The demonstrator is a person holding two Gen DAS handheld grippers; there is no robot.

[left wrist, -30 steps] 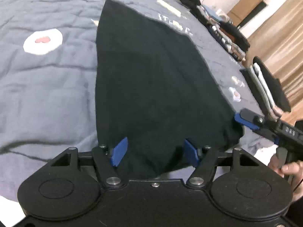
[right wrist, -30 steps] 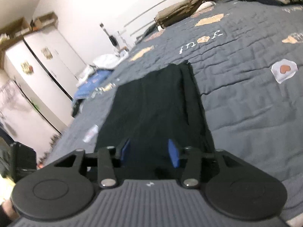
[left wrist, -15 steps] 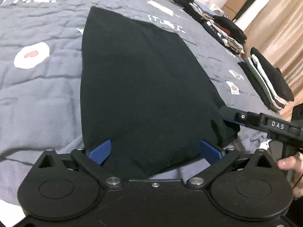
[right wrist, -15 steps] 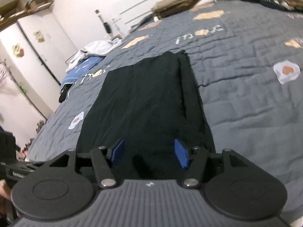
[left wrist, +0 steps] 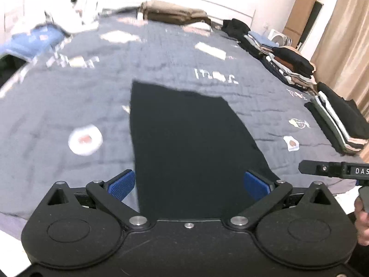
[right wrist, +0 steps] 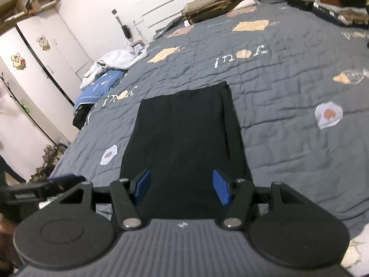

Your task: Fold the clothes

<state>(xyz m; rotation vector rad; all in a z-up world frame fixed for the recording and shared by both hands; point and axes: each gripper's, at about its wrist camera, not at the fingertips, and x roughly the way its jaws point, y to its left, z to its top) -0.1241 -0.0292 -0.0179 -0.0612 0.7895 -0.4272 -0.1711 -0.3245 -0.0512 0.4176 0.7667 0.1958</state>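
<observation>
**Black garment flat on bed, both grippers off it, jaws apart**

Black garment (left wrist: 189,143) lies as a long folded panel on the grey quilt (left wrist: 57,106), near end toward the person, far end toward the headboard; a lengthwise doubled strip shows along its right side in the right wrist view, so it looks already folded sideways & prob. needs a cross fold next.

Left gripper (left wrist: 188,183): jaws have just been opening, now spread very wide; blue pads stand either side of the cloth's near end w/ nothing pinched btwn them. Right gripper (right wrist: 182,188): jaws have also just been opening, about half apart; cloth shows btwn the pads, but seemingly down on the bed, not gripped. Left wrist view is motion-blurred, so exact clearance above the fabric is hard to judge.

Handling: soft, light knit, no stiffness; it'll sag & drape from any held point, & layers can slide over each other, so a one-layer pinch would peel the fold open; not fragile, not slippery on the textured quilt.

Where to grab: the two near corners, one per gripper, pinching all layers at the hem; right side thicker bc of the doubled strip, so bite deeper there; lift together to keep the edge straight.

Folded stacks (left wrist: 341,124) sit at the bed's right edge, well apart from the garment.
</observation>
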